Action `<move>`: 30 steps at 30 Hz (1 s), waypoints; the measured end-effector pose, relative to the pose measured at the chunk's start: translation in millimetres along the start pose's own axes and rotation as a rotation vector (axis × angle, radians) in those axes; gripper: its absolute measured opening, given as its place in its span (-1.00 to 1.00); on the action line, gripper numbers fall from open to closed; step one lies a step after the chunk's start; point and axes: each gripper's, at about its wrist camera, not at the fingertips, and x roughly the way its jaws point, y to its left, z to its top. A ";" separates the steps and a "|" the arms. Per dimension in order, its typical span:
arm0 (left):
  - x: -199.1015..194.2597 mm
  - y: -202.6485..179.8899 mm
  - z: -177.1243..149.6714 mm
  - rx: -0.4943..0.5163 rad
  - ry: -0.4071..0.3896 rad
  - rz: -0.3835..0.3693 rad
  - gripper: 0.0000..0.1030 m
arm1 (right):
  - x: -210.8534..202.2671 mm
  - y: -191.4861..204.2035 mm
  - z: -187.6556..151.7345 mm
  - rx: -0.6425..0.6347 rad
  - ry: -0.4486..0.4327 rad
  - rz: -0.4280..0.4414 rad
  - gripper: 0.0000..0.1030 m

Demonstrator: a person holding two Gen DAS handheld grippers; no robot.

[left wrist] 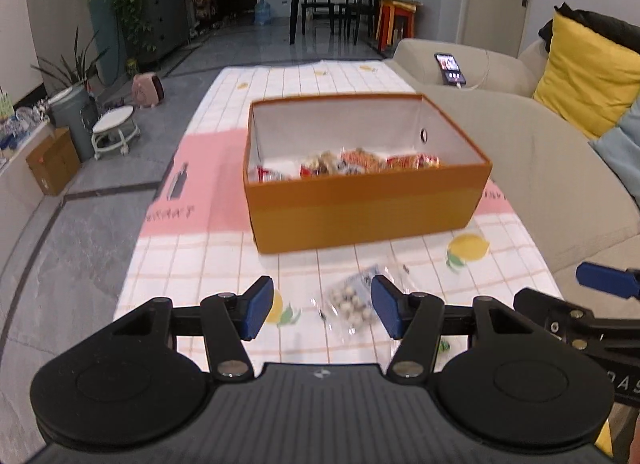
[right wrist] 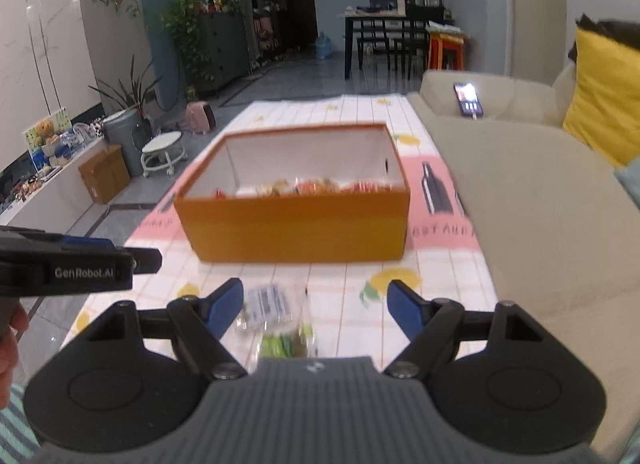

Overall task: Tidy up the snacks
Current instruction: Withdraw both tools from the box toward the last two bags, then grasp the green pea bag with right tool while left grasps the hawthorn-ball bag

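Surface point(left wrist: 192, 264): checked cloth, box at 12 o'clock.
Box point(left wrist: 360, 207): orange, already holding several packets; most seems done.
Clear packet point(left wrist: 352, 300): loose, between the left gripper point(left wrist: 322, 310) jaws, which are apart, not gripping.
Green packet point(right wrist: 286, 344): right view only; right gripper point(right wrist: 316, 310) jaws apart, empty.

The snacks point(left wrist: 348, 163) in the orange box point(left wrist: 360, 207) are half hidden behind its near wall, and their labels are too blurred to read; in the right wrist view the clear bag point(right wrist: 266, 306) on the surface point(right wrist: 344, 316) is smeared by motion, and the green packet point(right wrist: 286, 346) is partly covered by the gripper body; the right gripper point(left wrist: 600, 284) is cut off by the edge of the left wrist view, so its fingers cannot be judged there; the phone point(left wrist: 450, 68) screen is too small to tell.
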 end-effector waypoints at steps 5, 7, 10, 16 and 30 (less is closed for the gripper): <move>15.3 -3.3 -14.7 0.008 0.052 0.005 0.27 | 17.5 -1.9 -18.2 0.009 0.059 -0.015 0.44; 21.8 -4.1 -19.5 0.008 0.069 0.001 0.27 | 24.9 -2.1 -22.6 0.010 0.083 -0.017 0.43; 30.1 -1.6 -24.6 -0.007 0.080 -0.012 0.27 | 36.7 -0.6 -23.9 0.006 0.110 -0.012 0.43; 45.3 4.9 -23.8 -0.048 0.091 -0.087 0.27 | 57.2 3.6 -29.1 -0.008 0.159 0.002 0.32; 85.8 7.1 -11.4 0.055 0.140 -0.148 0.27 | 119.2 22.3 -29.1 -0.049 0.266 0.068 0.19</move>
